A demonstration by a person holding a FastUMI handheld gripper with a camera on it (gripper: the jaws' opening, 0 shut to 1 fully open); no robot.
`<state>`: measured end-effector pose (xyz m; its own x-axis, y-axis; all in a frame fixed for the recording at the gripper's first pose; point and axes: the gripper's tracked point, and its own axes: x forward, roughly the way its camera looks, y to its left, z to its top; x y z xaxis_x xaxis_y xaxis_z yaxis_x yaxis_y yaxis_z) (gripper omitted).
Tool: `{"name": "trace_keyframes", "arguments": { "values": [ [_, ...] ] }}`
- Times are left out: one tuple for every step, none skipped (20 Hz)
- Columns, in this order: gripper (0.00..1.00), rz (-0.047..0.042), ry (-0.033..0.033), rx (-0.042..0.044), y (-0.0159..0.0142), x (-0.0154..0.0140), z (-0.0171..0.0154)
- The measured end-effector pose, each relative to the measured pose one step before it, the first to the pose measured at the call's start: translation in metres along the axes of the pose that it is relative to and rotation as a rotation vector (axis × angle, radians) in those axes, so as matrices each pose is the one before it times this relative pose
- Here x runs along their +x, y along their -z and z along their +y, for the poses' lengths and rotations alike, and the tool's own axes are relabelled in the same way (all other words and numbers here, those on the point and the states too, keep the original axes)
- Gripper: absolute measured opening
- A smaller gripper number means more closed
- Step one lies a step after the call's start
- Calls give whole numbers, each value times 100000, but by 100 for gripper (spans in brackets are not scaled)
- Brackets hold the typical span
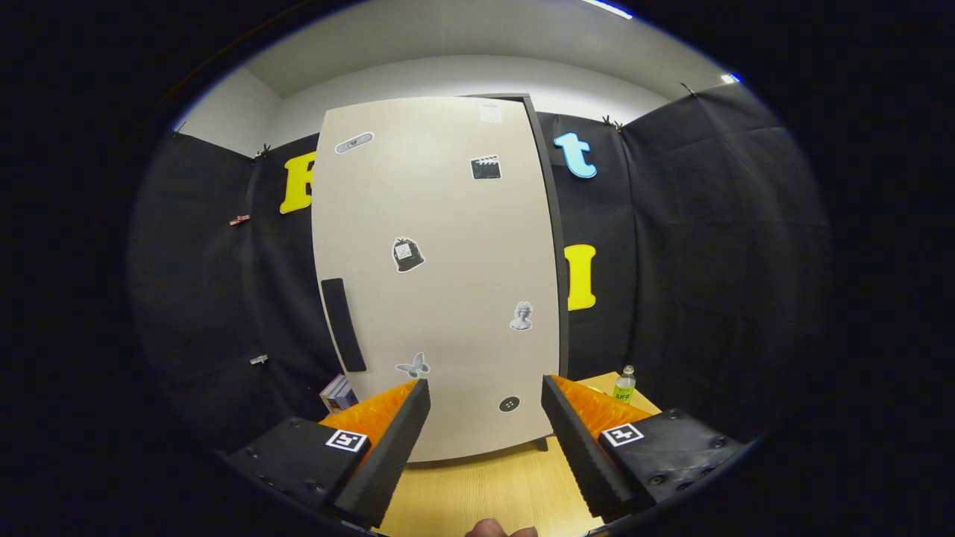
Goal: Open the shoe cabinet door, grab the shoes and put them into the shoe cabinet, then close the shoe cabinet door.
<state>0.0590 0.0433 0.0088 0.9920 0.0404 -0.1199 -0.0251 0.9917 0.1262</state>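
Nearest to us: a bit of a hand [498, 530] peeks in right below the gripper [485, 403], resting over the wooden tabletop [485, 492]. Jaws are spread wide w/ nothing between them, just bare wood and the bottom of the cabinet door ahead.

Straight beyond the fingers stands the shoe cabinet [548, 224], upright on the table, and its door [440, 298] looks fully shut, flush w/ the dark frame edge on one side. The dark handle [343, 324] sits vertical on the opposite edge of the door, roughly mid-low height. Door's got a few stickers [407, 254] on it, nbd.

Off to one side of the cabinet there's a small bottle [624, 384] on the table; on the other side some books [337, 393] tucked behind the cabinet corner. Black cloth wall behind it all.

Shoes: we can't spot them anywhere here, so they're either out of view or already inside, can't tell. Tbh a shut door + empty jaws fits both ends of the job, i.e. door waiting to be pulled open, or shoes stowed and door swung back. So we won't call the step.
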Motion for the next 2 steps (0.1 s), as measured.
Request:
{"name": "trace_keyframes", "arguments": {
  "values": [
    [98, -170, 48, 16, -87, 57, -35],
    [98, -118, 94, 93, -16, -99, -52]
  ]
}}
